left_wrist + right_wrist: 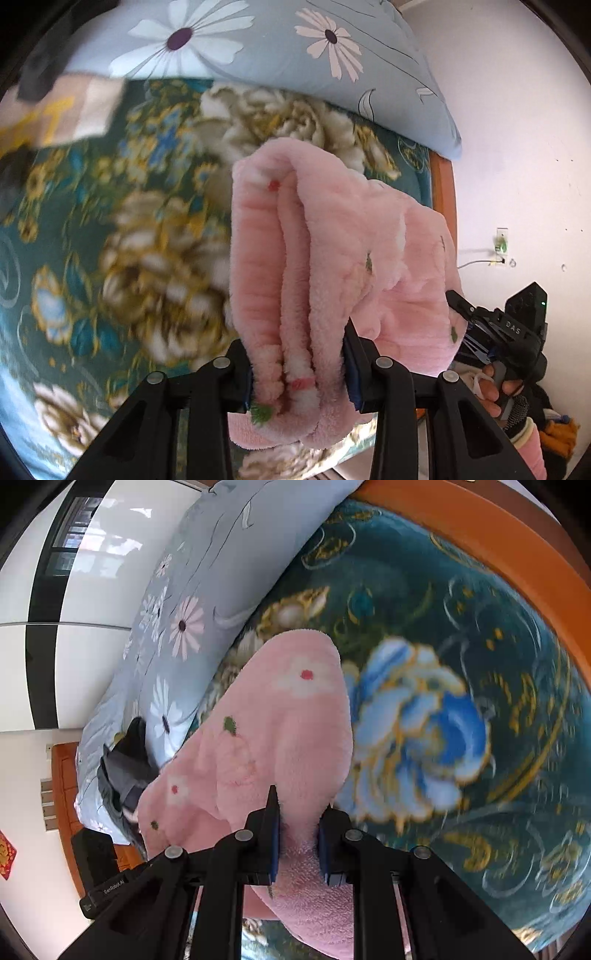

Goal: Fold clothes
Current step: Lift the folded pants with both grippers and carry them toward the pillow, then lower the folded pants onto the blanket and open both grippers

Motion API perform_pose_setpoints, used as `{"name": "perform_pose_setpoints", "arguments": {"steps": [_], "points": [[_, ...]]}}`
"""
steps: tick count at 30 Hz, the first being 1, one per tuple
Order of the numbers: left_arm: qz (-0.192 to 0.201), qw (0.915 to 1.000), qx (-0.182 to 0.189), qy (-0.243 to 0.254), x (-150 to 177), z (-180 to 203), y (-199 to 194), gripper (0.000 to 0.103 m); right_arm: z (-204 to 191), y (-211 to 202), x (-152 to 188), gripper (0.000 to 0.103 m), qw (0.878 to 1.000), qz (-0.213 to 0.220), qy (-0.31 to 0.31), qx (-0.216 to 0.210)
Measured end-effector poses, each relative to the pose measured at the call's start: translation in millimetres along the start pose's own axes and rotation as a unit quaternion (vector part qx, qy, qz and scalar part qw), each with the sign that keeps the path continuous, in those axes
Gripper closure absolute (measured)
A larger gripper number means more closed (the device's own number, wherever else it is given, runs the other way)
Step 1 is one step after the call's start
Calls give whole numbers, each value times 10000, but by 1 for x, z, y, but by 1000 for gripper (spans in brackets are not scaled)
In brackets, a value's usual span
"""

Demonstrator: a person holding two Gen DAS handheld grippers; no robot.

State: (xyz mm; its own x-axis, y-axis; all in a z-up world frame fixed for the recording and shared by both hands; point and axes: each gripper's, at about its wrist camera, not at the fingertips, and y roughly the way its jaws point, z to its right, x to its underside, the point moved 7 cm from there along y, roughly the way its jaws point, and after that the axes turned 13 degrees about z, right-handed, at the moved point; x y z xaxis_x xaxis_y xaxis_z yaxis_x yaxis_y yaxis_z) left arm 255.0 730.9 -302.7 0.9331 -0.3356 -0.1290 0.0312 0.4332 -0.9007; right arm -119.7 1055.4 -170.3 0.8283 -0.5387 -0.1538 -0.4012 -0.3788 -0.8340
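Observation:
A pink fleece garment (pixel 314 258) with small flower prints hangs bunched in folds above the bed. My left gripper (pixel 297 369) is shut on one gathered edge of it. My right gripper (pixel 297 834) is shut on another part of the same garment (pixel 280 720), which drapes away from its jaws. In the left wrist view the right gripper (pixel 458 302) shows at the right, held by a hand, touching the cloth's far edge.
A dark green floral blanket (pixel 110 240) covers the bed, also in the right wrist view (pixel 461 720). A light blue daisy pillow (pixel 295 55) lies at the head. Orange wooden bed frame (pixel 480 535), white wall (pixel 517 166), dark clothing (pixel 125 768) on the pillow.

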Motion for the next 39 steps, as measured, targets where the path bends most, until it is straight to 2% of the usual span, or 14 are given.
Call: {"name": "perform_pose_setpoints", "arguments": {"steps": [3, 6, 10, 12, 16, 18, 21, 23, 26, 28, 29, 31, 35, 39], "points": [[9, 9998, -171, 66, -21, 2, 22, 63, 7, 15, -14, 86, 9998, -32, -126, 153], [-11, 9987, -515, 53, -33, -10, 40, 56, 21, 31, -13, 85, 9993, -154, -126, 316], [-34, 9970, -761, -140, -35, -32, 43, 57, 41, 38, -6, 80, 9978, -223, -192, 592], [182, 9964, -828, 6, -36, -34, 27, 57, 44, 30, -8, 80, 9968, -65, -369, 708], [768, 9917, -651, 795, -27, -2, 0, 54, 22, 14, -15, 80, 9897, 436, -1061, 861], [631, 9890, -717, 1133, -13, 5, 15, 54, 1, 17, -15, 80, 9878, 569, -1289, 660], [376, 9825, -837, 1621, 8, 13, 40, 54, -26, 40, -5, 79, 9876, 344, -1505, 296], [206, 9764, -915, 1943, 22, 18, 57, 54, -30, 61, 3, 79, 9848, 74, -1701, 343], [-35, 9740, -1245, 1891, 32, -6, 76, 54, -17, 78, 0, 79, 9814, -11, -1806, 656], [-125, 9738, -1433, 1759, 30, -20, 81, 54, 0, 84, -10, 79, 9837, 22, -1526, 954], [-154, 9743, -1495, 1680, 29, -26, 83, 54, 5, 82, -13, 79, 9860, 75, -1371, 946], [-108, 9813, -1346, 1371, 24, -32, 78, 54, 9, 76, -16, 79, 9895, 171, -1153, 860], [138, 9865, -1151, 1154, 24, -36, 61, 54, 8, 49, 3, 79, 9879, 371, -1262, 820], [282, 9852, -1047, 1327, 40, -35, 51, 44, 14, 29, 55, 78, 9878, 317, -1318, 767]]}}
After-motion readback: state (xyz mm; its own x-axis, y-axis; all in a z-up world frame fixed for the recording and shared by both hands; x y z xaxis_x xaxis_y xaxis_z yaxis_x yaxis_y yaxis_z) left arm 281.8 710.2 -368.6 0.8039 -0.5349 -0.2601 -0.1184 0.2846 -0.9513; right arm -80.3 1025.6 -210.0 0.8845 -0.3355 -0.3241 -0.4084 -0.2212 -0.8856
